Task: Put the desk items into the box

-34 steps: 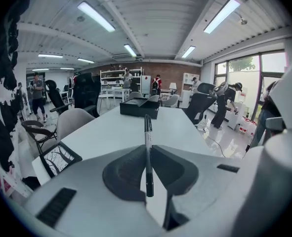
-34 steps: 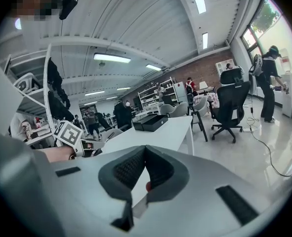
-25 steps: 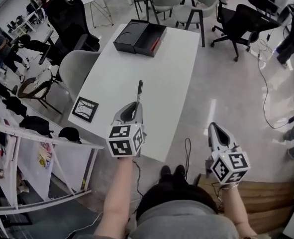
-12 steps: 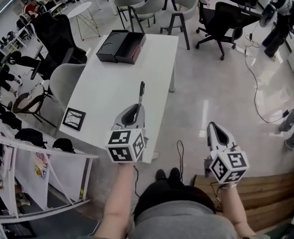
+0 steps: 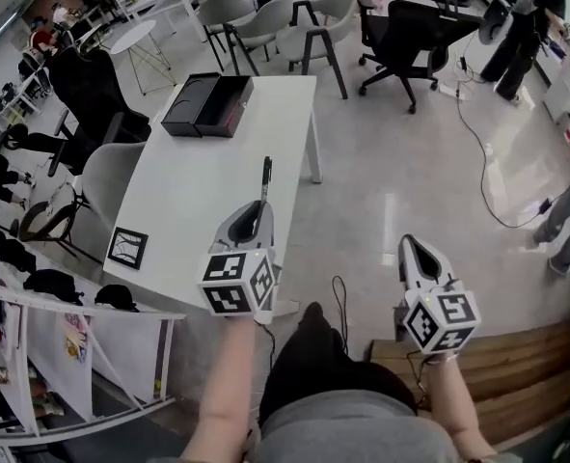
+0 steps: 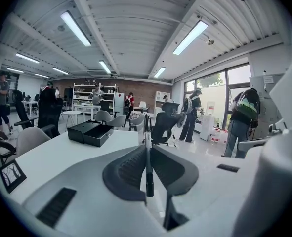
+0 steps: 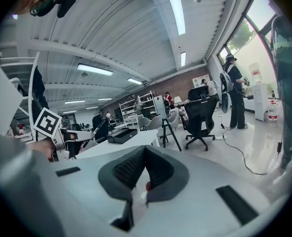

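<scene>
Left gripper view: left hand-held gripper [image 6: 147, 151] tight on pen [image 6: 146, 128] (tip indistinct); right hand-held gripper [image 7: 145, 151] closed.

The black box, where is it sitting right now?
The black box lies open at the far end of the white table, upper left in the head view, with grey chairs just beyond it.

**Pen gripped, box open on white table**

A slim black pen [image 5: 263, 181] juts forward, pinched between the jaws of the left gripper [image 5: 257, 210], by the right edge of the white table [image 5: 198, 191]. The black box [image 5: 207, 105] lies open at the table's far end.
</scene>
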The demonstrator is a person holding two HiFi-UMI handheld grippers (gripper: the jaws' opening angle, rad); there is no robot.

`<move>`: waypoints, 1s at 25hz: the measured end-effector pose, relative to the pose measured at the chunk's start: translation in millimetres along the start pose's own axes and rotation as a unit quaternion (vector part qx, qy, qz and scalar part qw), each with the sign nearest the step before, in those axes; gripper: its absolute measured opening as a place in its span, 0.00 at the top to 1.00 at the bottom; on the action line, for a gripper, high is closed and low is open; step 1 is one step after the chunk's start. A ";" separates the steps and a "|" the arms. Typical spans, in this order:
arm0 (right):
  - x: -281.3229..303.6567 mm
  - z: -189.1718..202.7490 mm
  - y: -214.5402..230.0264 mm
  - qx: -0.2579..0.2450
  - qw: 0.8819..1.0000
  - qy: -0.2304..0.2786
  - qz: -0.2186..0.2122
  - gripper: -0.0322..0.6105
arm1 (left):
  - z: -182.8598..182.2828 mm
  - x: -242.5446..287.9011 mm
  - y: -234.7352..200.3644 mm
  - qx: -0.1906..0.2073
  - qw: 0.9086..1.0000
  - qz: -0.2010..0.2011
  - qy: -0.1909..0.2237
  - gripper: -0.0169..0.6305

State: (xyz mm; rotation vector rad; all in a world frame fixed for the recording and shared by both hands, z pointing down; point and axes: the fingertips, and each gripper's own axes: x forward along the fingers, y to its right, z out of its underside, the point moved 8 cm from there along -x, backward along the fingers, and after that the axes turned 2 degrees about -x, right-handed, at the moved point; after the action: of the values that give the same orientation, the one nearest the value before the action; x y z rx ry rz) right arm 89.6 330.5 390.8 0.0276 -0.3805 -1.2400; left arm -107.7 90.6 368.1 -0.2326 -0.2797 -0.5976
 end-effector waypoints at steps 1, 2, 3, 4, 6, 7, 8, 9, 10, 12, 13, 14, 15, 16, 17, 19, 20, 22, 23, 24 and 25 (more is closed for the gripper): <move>1.6 -2.1 4.2 0.000 1.000 0.001 0.001 0.95 | -2.5 3.3 1.3 0.001 1.000 0.000 0.001 0.91; 3.6 -4.0 8.9 0.000 1.000 0.002 0.002 0.95 | -5.1 7.0 2.9 0.002 1.000 0.000 0.001 0.91; 6.1 -5.4 13.7 0.000 1.000 0.002 0.003 0.95 | -7.6 11.0 4.5 0.005 1.000 0.001 0.001 0.91; 9.5 -6.4 18.5 0.001 1.000 0.002 0.003 0.95 | -10.0 15.6 5.9 0.008 1.000 0.001 0.001 0.91; 19.8 -7.8 28.3 0.000 1.000 0.001 0.003 0.95 | -14.3 27.3 6.5 0.014 1.000 0.002 0.001 0.91; 26.8 -8.9 33.5 -0.001 1.000 0.000 0.003 0.95 | -16.4 34.5 5.8 0.015 1.000 0.001 0.001 0.91; 35.1 -10.6 38.9 -0.003 1.000 -0.001 0.002 0.95 | -18.5 42.6 4.5 0.015 1.000 0.000 0.002 0.91; 44.7 -12.9 44.4 -0.006 1.000 -0.001 0.001 0.95 | -20.4 51.4 2.7 0.015 1.000 -0.001 0.003 0.91; 55.3 -15.8 50.0 -0.010 1.000 -0.002 -0.001 0.95 | -22.0 60.5 0.3 0.014 1.000 -0.004 0.004 0.91; 78.8 -21.8 62.3 -0.022 1.000 -0.007 -0.008 0.95 | -22.6 79.2 -4.6 0.007 1.000 -0.009 0.006 0.91; 91.9 -25.4 68.8 -0.029 0.999 -0.011 -0.012 0.95 | -22.6 88.9 -7.5 0.002 1.000 -0.013 0.007 0.91; 105.8 -30.3 74.9 -0.035 0.999 -0.016 -0.017 0.95 | -23.3 99.0 -10.9 -0.003 1.000 -0.018 0.008 0.91; 120.0 -36.9 80.3 -0.040 0.999 -0.019 -0.024 0.95 | -25.0 109.5 -14.5 -0.008 1.000 -0.024 0.008 0.91; 133.9 -44.9 84.9 -0.045 0.998 -0.021 -0.031 0.95 | -27.4 119.6 -17.8 -0.014 0.999 -0.030 0.008 0.91; 147.2 -53.5 88.4 -0.049 0.998 -0.023 -0.038 0.95 | -30.0 128.8 -20.8 -0.020 0.999 -0.035 0.007 0.91; 172.3 -69.1 92.1 -0.055 0.997 -0.025 -0.053 0.95 | -35.1 143.3 -27.0 -0.028 0.999 -0.044 0.006 0.91; 183.9 -75.7 92.5 -0.057 0.996 -0.025 -0.060 0.95 | -37.9 149.2 -30.4 -0.030 0.998 -0.049 0.006 0.91; 204.6 -86.7 92.0 -0.060 0.995 -0.025 -0.072 0.95 | -44.3 159.3 -37.4 -0.035 0.998 -0.057 0.008 0.91; 213.4 -90.9 91.3 -0.062 0.995 -0.026 -0.078 0.95 | -47.1 163.1 -40.6 -0.037 0.997 -0.061 0.009 0.91; 221.3 -94.1 90.1 -0.064 0.994 -0.028 -0.084 0.95 | -49.3 165.6 -43.7 -0.039 0.997 -0.065 0.010 0.91; 228.7 -96.5 88.3 -0.067 0.993 -0.031 -0.090 0.95 | -50.8 167.1 -47.3 -0.041 0.997 -0.070 0.010 0.91</move>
State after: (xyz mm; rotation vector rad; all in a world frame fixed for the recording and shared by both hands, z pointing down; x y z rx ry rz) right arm 261.0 130.6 381.4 -0.0938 -0.3541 -1.4444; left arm 6.7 -49.0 380.9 -0.2872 -0.2534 -0.7505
